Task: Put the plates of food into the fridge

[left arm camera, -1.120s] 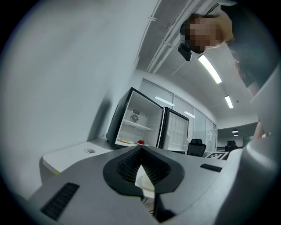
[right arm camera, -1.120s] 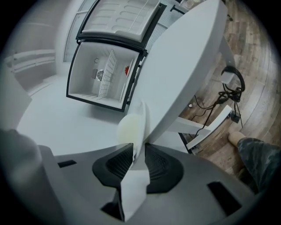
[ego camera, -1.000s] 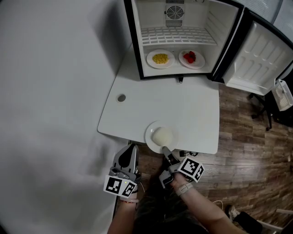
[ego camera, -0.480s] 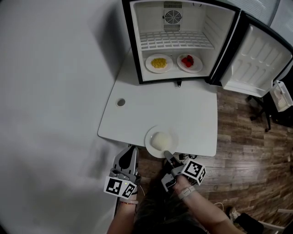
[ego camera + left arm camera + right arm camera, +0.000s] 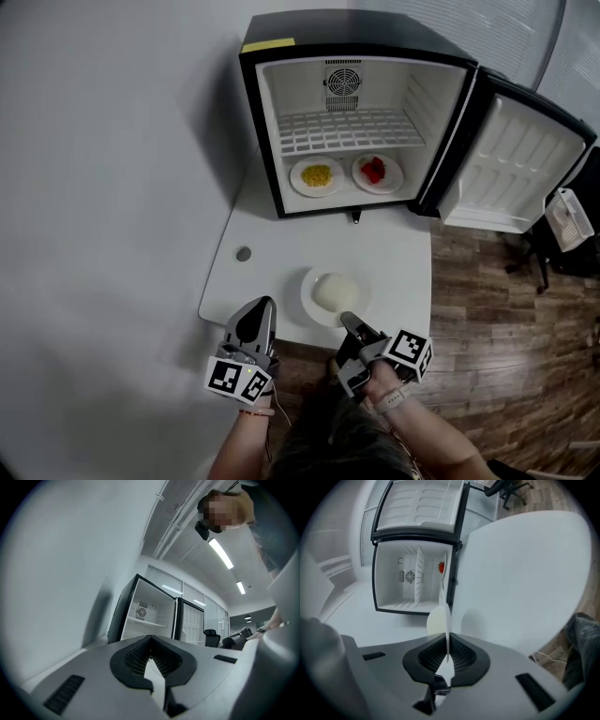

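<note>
Right hand-held gripper [image 5: 347,322] was clamped on the near rim of a round, glossy white plate [image 5: 311,298] bearing a smooth pale mound, at the near edge of the white rounded bench [image 5: 394,248]. Left hand-held gripper [image 5: 260,314] was closed and empty. Two matching plates, one of yellow food [image 5: 316,175] and one of red food [image 5: 376,172], already sat inside the open black fridge [image 5: 356,28], so one plate was left to go in.

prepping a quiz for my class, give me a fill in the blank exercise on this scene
The right gripper is shut on the rim of the plate with ____ food.
The fridge door stands ____.
Inside it sit ____ plates, one with yellow food, one with red food.
The left gripper holds ____.
Missing: white; open; two; nothing
</note>
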A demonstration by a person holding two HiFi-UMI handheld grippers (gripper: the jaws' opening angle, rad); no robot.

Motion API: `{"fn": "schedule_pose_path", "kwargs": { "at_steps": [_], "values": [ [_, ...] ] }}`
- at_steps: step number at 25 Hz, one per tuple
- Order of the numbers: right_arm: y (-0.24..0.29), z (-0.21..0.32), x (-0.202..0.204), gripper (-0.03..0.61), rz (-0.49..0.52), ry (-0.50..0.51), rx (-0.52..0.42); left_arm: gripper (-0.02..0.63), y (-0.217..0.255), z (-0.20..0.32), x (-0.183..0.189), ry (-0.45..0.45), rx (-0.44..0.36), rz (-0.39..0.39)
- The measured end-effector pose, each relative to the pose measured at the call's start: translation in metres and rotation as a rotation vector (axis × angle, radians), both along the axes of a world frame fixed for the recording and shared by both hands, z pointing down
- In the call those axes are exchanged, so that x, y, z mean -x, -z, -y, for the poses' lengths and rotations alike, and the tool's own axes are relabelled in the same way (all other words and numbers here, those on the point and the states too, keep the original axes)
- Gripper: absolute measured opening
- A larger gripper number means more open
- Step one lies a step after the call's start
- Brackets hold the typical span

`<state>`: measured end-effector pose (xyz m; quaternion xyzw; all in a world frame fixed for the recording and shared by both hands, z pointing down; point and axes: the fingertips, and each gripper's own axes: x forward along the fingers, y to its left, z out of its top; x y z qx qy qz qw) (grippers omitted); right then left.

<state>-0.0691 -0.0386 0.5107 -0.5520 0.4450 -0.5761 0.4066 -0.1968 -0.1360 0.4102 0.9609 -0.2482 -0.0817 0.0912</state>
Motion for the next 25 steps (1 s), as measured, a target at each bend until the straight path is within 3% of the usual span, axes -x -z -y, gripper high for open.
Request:
{"fn": "schedule_pose_path", "kwargs": {
  "at_steps": [12, 25],
  "values": [
    [0.126, 0.145, -0.098, 0.015, -0.057, 0.102, -0.135, 0.006, 0.043, 0.120, -0.073, 0.111, -0.032, -0.052],
    [0.143, 0.243, -0.128, 0.015, 0.013, 0.056, -0.152, 0.006, 0.041, 0.204, -0.085, 0.150, -0.011, -0.029]
  ]
}}
